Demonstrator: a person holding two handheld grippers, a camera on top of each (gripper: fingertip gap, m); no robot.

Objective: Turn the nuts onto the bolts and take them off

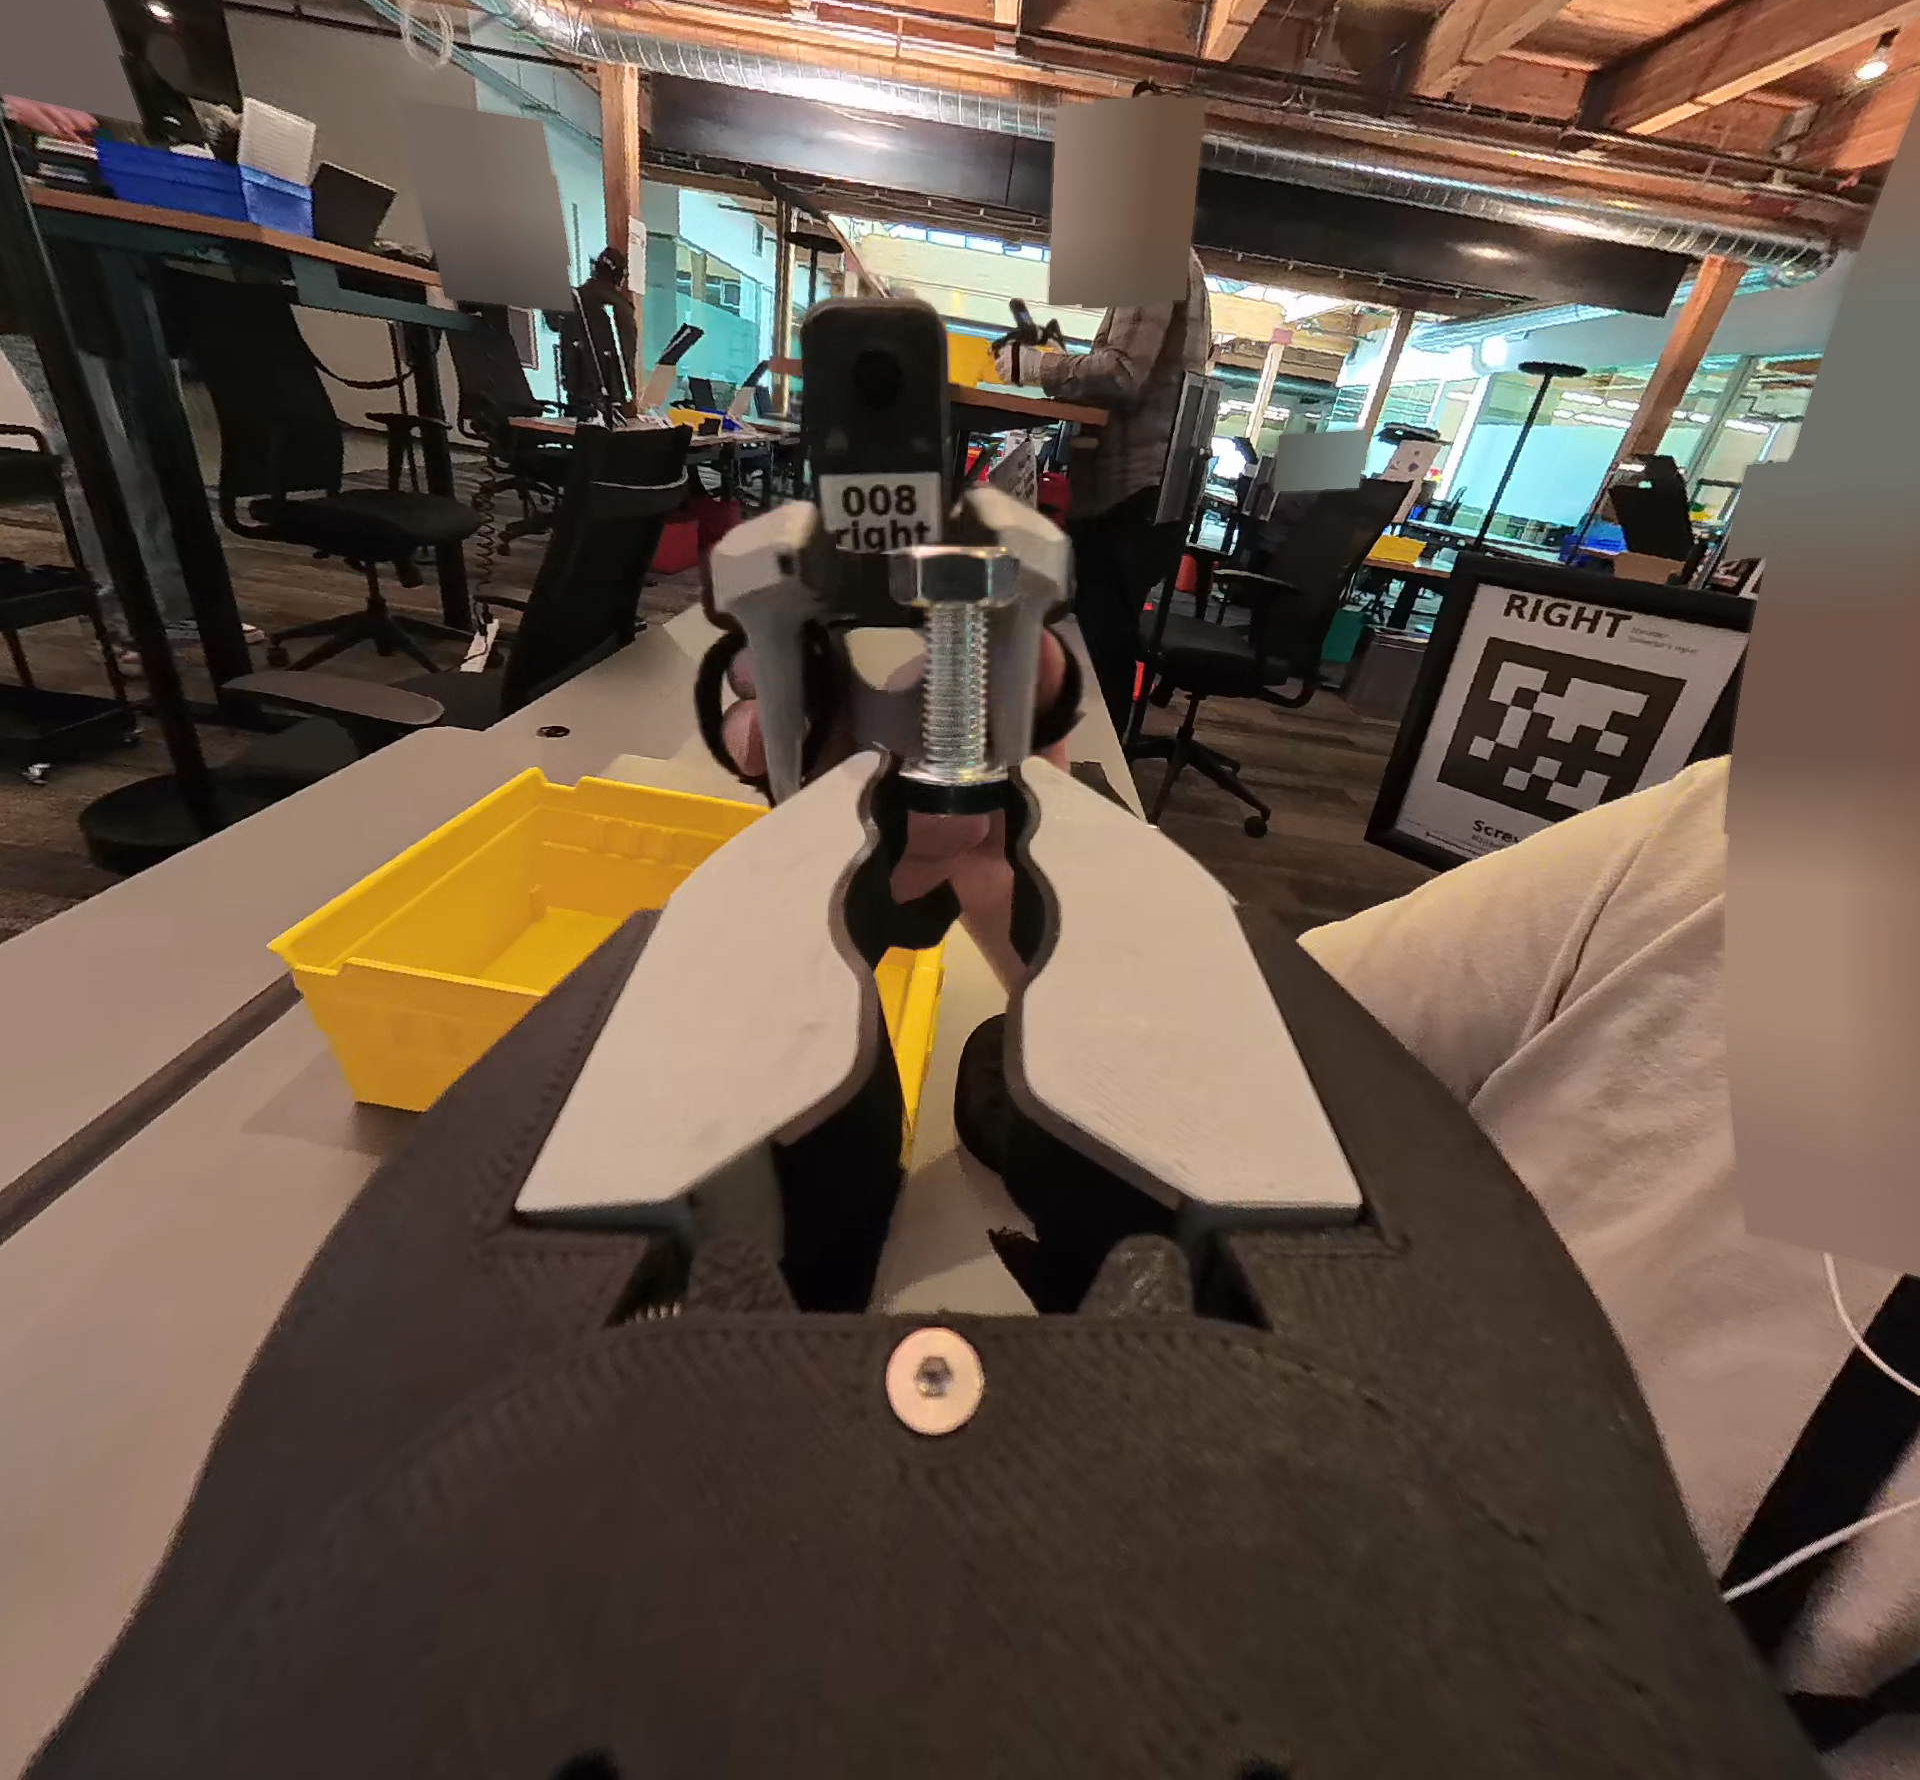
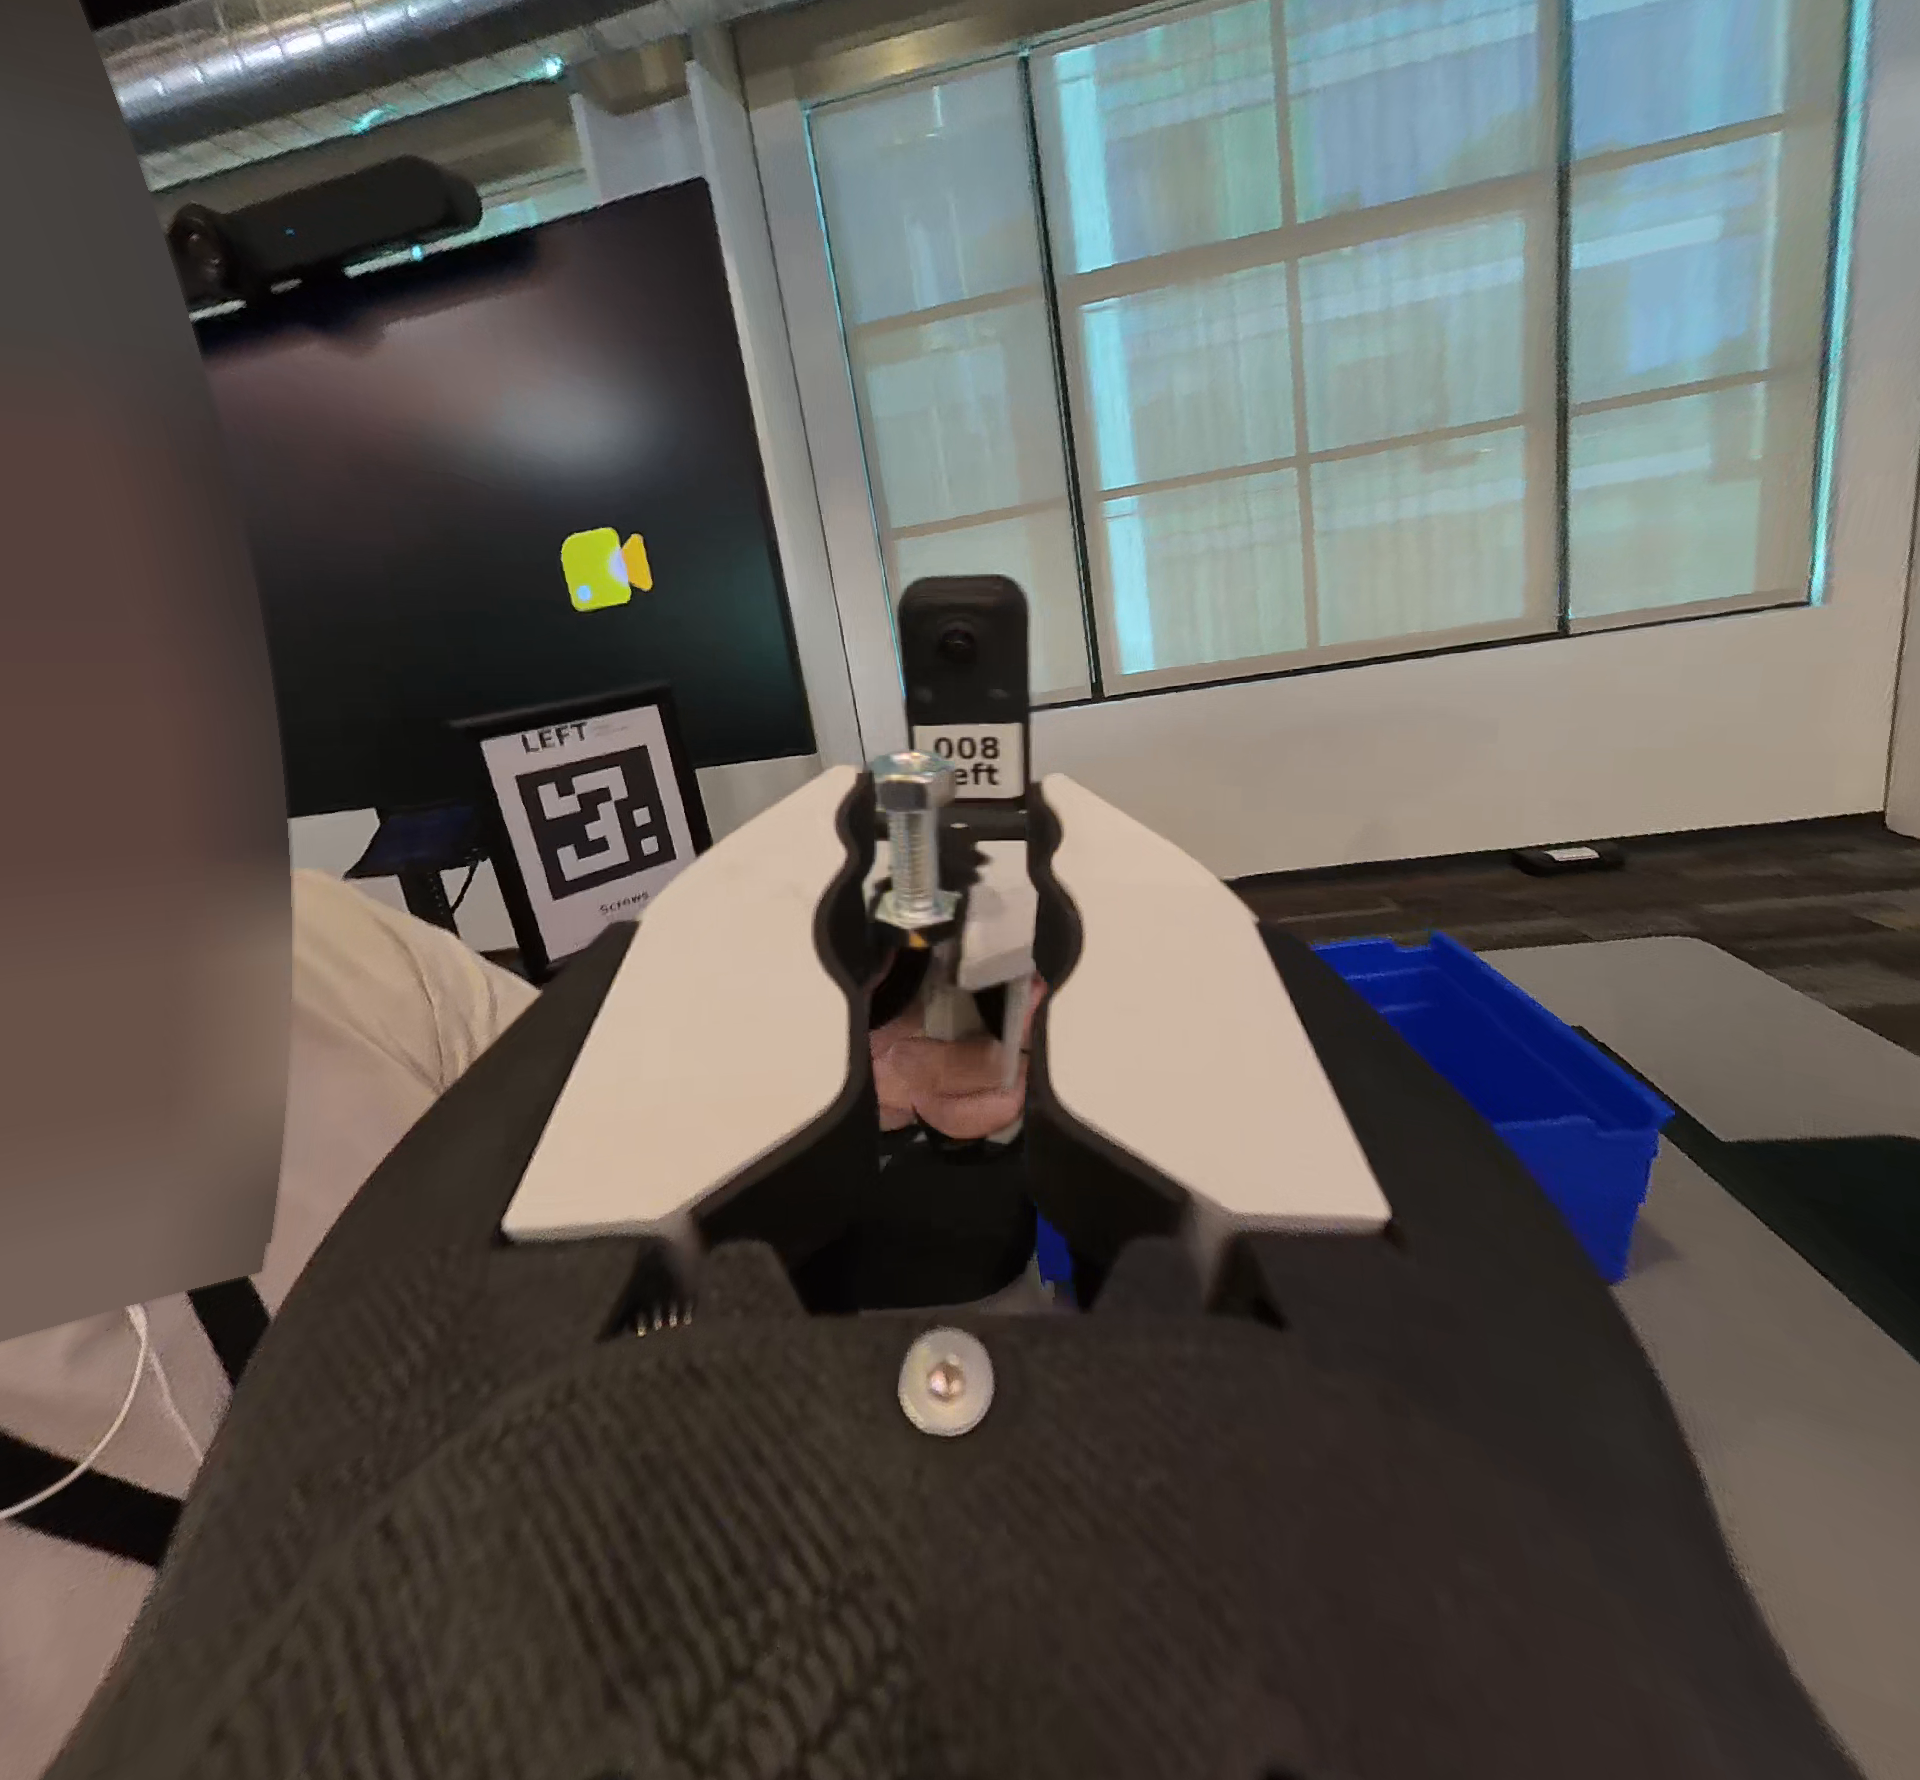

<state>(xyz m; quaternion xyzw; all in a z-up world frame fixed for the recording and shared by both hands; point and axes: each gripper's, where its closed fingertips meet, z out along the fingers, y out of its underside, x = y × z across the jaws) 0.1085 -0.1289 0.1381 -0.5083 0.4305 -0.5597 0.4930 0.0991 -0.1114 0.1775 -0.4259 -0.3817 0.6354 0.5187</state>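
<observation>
While the bolt [image 1: 951, 665] stands upright in mid-air above the worktop [image 1: 156, 1263], the left gripper [image 1: 948, 790] is clenched on the nut [image 1: 951, 774] at its lower end. The right gripper [image 2: 951, 826] is clamped near the head. Judged rigid, smooth and slippery; best held by the hex flats.

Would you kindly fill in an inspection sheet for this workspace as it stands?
Surface: grey table, bearing two bins.
Job's things: bolt upright in mid-air, head on top; nut at its lower end.
Clutter: yellow bin, looks empty; blue bin, inside mostly hidden.
Grippers: left gripper fingers shut on the nut; right gripper fingers shut on the bolt's head.
Cables: white cable against the person's pale clothing.
Surroundings: office chairs, marker board, window, dark screen.
</observation>
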